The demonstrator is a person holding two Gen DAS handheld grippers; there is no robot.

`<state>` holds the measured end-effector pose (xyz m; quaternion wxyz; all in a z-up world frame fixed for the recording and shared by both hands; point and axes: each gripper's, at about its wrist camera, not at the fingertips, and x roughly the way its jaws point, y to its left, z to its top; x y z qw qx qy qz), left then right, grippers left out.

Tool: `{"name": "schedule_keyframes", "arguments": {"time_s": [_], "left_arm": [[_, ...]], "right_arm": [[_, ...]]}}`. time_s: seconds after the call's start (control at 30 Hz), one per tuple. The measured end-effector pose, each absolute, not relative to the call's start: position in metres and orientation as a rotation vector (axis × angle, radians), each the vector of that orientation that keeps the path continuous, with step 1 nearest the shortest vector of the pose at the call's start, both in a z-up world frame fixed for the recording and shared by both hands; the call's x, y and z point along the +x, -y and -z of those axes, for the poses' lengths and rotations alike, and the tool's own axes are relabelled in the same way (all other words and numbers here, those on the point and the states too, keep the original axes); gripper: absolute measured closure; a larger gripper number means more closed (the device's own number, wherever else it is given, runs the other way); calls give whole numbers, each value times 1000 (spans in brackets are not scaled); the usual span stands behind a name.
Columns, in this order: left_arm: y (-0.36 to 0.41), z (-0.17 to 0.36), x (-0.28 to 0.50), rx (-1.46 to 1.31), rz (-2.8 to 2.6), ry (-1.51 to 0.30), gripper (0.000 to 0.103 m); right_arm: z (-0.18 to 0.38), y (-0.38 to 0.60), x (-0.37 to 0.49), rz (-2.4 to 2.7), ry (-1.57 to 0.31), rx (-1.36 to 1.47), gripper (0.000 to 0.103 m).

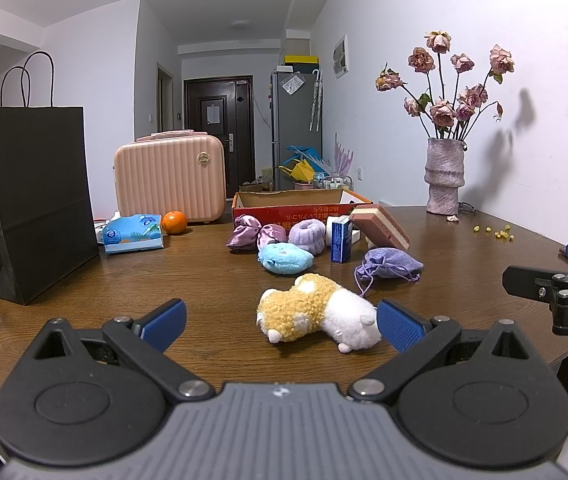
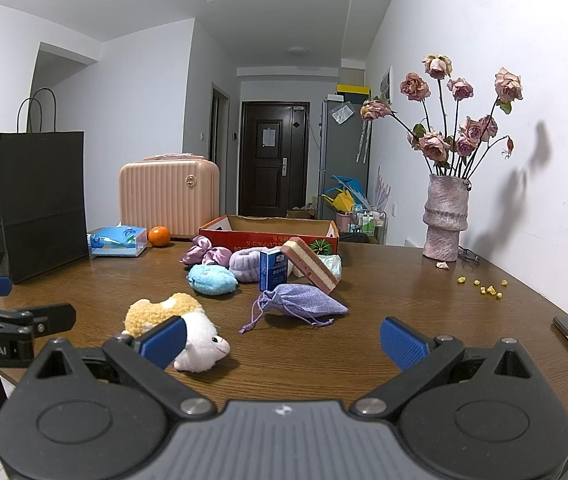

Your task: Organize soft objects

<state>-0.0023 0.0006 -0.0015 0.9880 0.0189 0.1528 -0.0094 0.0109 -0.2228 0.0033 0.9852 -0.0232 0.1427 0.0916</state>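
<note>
Both the left tool (image 1: 280, 326) and the right tool (image 2: 282, 344) gape wide and hold nothing. The tan-and-white fuzzy plush animal (image 1: 316, 312) lies on the brown wooden desk (image 1: 204, 280); the right tool's blue pad (image 2: 163, 340) partly hides it.

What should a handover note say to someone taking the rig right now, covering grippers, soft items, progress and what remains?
Left gripper: open, empty, low over the table, plush toy lying just ahead by its right finger.
Right gripper: open, empty, facing the lavender drawstring pouch.
Blue plush, satin scrunchie and purple fluffy band sit on the table in front of the red cardboard box.
Done: nothing visibly sorted; what shows of the box interior looks empty.
Left: likely pick up each soft item and place it in the box, starting with the plush toy.
</note>
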Motion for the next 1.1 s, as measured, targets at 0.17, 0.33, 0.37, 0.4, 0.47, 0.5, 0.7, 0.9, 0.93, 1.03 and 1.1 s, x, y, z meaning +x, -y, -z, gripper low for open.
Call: {"name": "schedule_keyframes", "arguments": {"time_s": [0.17,0.33,0.37,0.4,0.47,0.5,0.7,0.9,0.93,1.03,1.1], "left_arm": [[-1,2,-2,38,19,-307,0],[-1,1,-2,38,19,-307,0],[-1,1,-2,38,19,-307,0],[-1,1,-2,38,19,-307,0],[-1,1,-2,39,19,-307,0],[-1,2,-3,39,19,-307,0],[-1,0,0,37,17,-310,0],[1,7,4,37,18,-315,0],[0,6,6,36,18,-318,0],[-2,7,12,35,15,-327,0],[-3,7,17,35,14,-335,0]], "right_arm": [[-3,222,11,-184,-287,-47,0],[-2,222,13,-184,-288,-47,0],[-3,220,11,-184,-288,-47,0],[-4,221,11,-184,-288,-47,0],[-4,221,11,-184,-289,-47,0],[-3,221,11,-184,-288,-47,0],[-5,218,13,-185,-297,-54,0],[-4,216,21,-189,-310,-62,0],[-3,216,23,-191,-313,-61,0],[-2,216,29,-200,-326,-55,0],[-1,214,34,-205,-334,-53,0]]}}
